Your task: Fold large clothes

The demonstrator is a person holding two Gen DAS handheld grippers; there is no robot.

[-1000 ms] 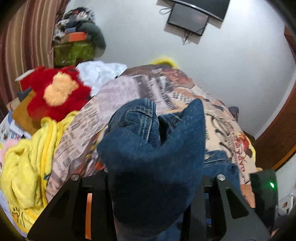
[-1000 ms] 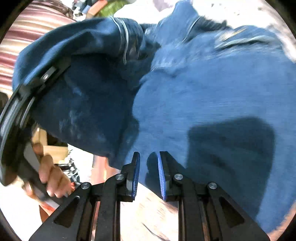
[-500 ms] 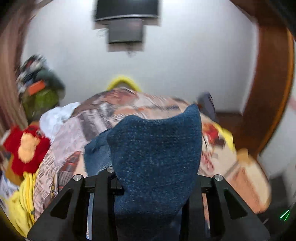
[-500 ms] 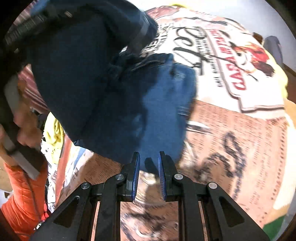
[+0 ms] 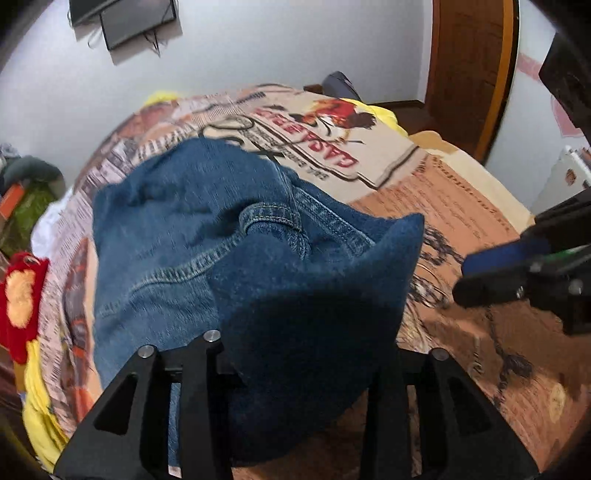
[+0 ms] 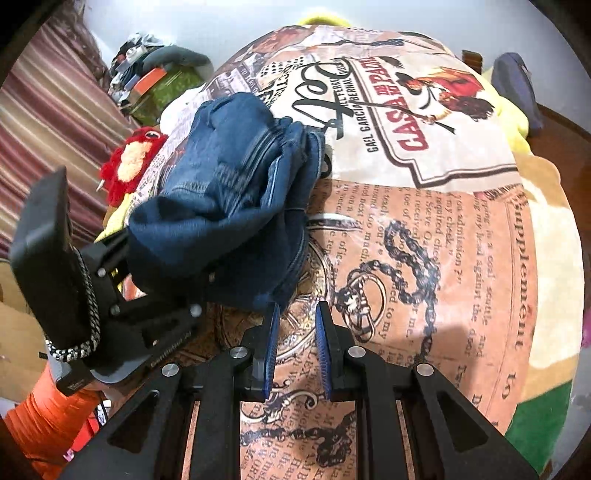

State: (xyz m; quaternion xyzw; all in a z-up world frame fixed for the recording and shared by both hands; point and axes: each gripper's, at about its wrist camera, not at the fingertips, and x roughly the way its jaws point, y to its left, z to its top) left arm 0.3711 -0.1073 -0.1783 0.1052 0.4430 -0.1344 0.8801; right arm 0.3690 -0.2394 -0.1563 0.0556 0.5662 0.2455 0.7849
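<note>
A pair of blue denim jeans (image 5: 192,236) lies bunched on the printed bedspread (image 5: 461,221). My left gripper (image 5: 295,354) is shut on a fold of the jeans, and the cloth hides its fingertips. In the right wrist view the jeans (image 6: 229,192) hang from the left gripper (image 6: 155,295) at the left. My right gripper (image 6: 295,325) is open and empty, just right of the jeans' lower edge, above the bedspread (image 6: 424,258). It also shows at the right edge of the left wrist view (image 5: 491,269).
A red and yellow plush toy (image 6: 129,162) and yellow cloth (image 5: 37,406) lie at the bed's left side. A cluttered green box (image 6: 166,85) stands by a striped curtain (image 6: 48,122). A wooden door (image 5: 469,66) and a wall screen (image 5: 136,18) are beyond the bed.
The left gripper has lowered the jeans onto the bedspread and swung right. The right gripper has drawn back from the jeans, still open.
</note>
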